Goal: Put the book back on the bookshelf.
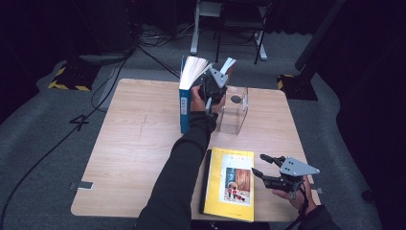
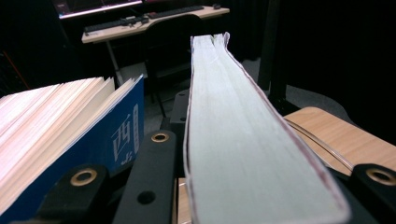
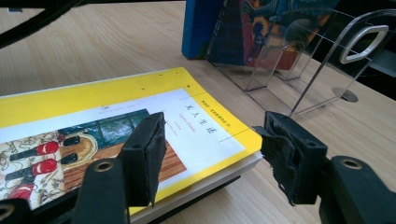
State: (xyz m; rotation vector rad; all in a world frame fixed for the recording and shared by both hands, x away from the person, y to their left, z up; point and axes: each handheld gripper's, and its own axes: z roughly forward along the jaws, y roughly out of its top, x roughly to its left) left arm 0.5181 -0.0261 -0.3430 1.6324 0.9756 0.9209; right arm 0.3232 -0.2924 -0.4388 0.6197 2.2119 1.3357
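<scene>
I am clamping my left gripper [image 1: 216,81] on the pale-edged book [image 2: 243,140], holding it upright beside the blue book [image 1: 185,103] to slot it into the clear rack [image 1: 237,112], while my right gripper [image 3: 210,154] is waiting empty, jaws apart, at the yellow book [image 1: 232,184].

Dark studio: black curtains [image 1: 368,57], floor cables [image 1: 52,148], hazard-taped stands [image 1: 72,79].

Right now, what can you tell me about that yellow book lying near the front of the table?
The yellow book lies flat and closed, cover up, at the table's near edge. Its cover carries a white panel with a colourful picture and small print; the page block looks white, over a dark underside. The right gripper hovers open at its right edge, jaws not touching it.
</scene>
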